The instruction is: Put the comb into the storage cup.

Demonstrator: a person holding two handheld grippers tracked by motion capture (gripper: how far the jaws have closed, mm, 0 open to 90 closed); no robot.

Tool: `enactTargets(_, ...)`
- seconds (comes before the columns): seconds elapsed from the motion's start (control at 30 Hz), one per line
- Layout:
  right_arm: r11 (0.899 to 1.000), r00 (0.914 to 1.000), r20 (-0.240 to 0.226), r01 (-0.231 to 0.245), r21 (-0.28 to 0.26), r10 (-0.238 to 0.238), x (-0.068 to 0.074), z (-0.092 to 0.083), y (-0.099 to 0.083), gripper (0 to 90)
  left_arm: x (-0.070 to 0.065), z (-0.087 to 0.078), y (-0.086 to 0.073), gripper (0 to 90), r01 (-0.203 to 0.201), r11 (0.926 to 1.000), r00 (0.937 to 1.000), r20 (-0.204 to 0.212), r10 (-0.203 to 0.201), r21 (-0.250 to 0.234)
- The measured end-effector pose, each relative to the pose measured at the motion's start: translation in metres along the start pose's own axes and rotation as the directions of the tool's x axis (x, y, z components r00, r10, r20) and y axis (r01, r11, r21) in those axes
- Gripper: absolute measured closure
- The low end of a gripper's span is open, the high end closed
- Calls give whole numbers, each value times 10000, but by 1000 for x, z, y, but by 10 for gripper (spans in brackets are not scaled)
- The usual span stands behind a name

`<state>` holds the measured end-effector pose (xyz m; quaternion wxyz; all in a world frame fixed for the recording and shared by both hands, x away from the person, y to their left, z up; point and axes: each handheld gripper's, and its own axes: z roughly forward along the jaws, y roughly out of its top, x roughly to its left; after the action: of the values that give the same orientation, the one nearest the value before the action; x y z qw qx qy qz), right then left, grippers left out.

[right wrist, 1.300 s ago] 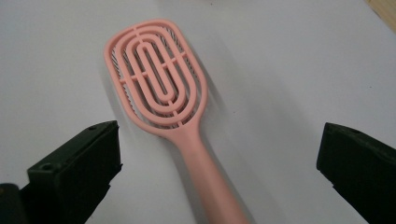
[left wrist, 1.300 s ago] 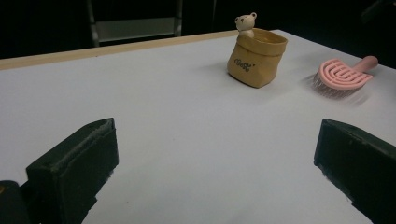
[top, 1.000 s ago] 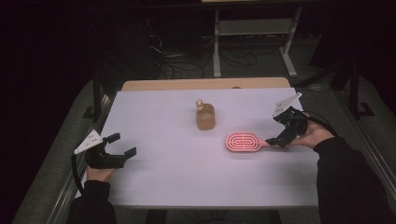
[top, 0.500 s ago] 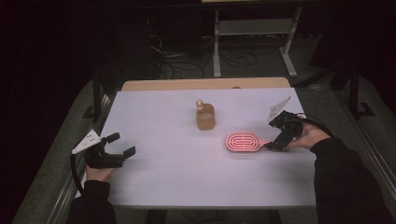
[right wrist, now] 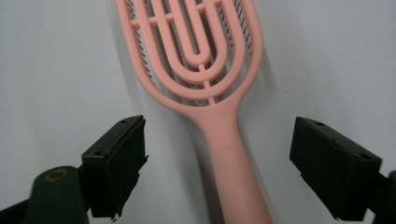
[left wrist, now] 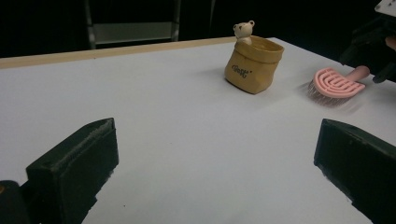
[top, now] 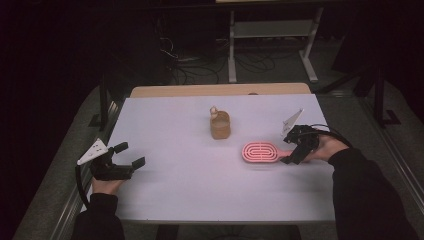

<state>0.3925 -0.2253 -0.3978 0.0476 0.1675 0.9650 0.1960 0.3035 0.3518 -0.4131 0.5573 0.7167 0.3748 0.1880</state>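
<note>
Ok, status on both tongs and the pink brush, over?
Right tongs straddling pink brush handle, jaws just closing, not yet gripping. Left tongs open, idle near table edge. Bear pouch stands apart; nothing blocking.

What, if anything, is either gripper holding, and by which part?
Nothing is held. The right gripper straddles the pink hairbrush handle, jaws just closing but not touching. The left gripper is open.

White table (top: pixel 190 180) with a pale wooden strip along its far edge. Pink hairbrush (top: pixel 260 152) flat on it, bristles down, handle between the right gripper's (top: pixel 294 155) spread jaws. Tan bear pouch (top: pixel 220 125) upright, beyond and left of that gripper.
</note>
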Motion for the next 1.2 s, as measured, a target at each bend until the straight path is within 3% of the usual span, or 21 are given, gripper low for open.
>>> enactTargets(0.37,9985,9990,73,429,347,-432,1,8,3,246,0,0,0,0,-4,10000,10000,26,4,-4)
enactTargets(0.53,9959,9968,336,705,567,-725,3,12,3,278,0,0,0,0,-6,10000,10000,33,6,6)
enactTargets(0.57,9935,9945,434,921,666,-951,3,14,3,296,0,0,0,0,-6,10000,10000,30,6,7)
enactTargets(0.73,9898,9913,529,1157,828,-1203,4,16,6,375,0,0,0,0,-4,10000,10000,86,4,-6)
enactTargets(0.93,9878,9918,436,1146,1052,-1197,2,20,6,430,0,1,0,0,-4,10000,9999,118,4,7)
enactTargets(1.2,9732,9852,175,1655,1597,-1704,3,26,17,511,0,0,0,0,19,10000,9999,140,-19,8)
